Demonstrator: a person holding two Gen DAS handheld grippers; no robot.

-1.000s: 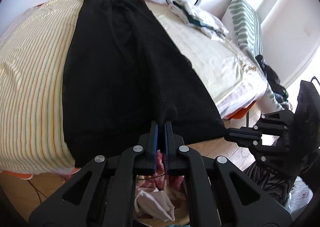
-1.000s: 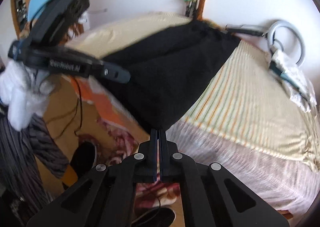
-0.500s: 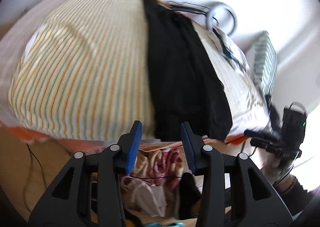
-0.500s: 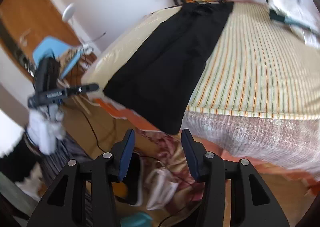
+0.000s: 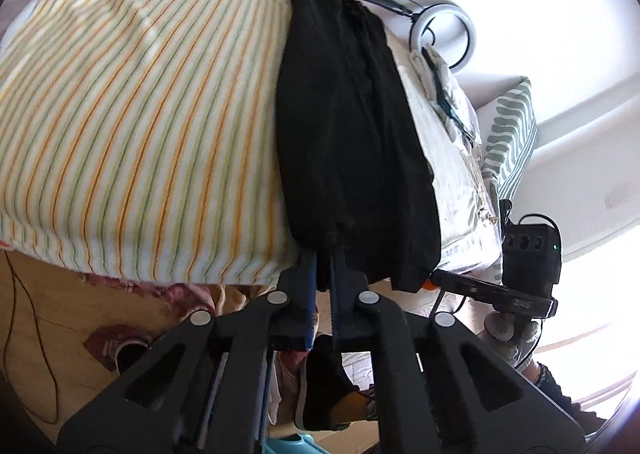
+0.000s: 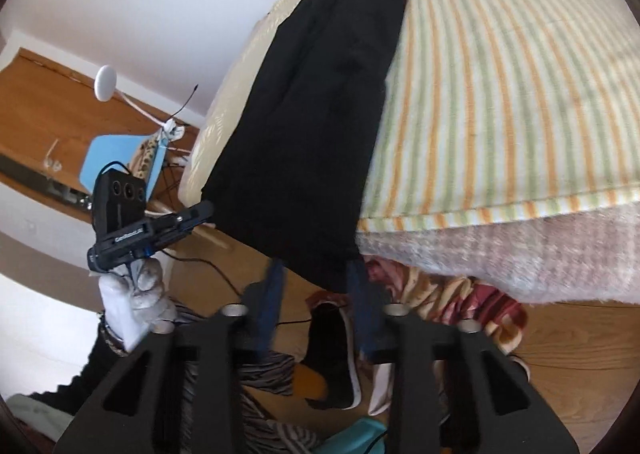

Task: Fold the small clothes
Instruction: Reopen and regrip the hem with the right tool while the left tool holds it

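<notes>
My left gripper (image 5: 323,254) has its fingertips buried under the hem of the black garment (image 5: 352,126); jaws nearly together, but I cannot tell whether cloth is pinched. Right gripper (image 6: 316,274) fingers spread wide, tips at the hem, blurred. One garment, lying lengthwise along the striped bed (image 5: 140,94), hem overhanging its edge. Two grippers counted.
</notes>
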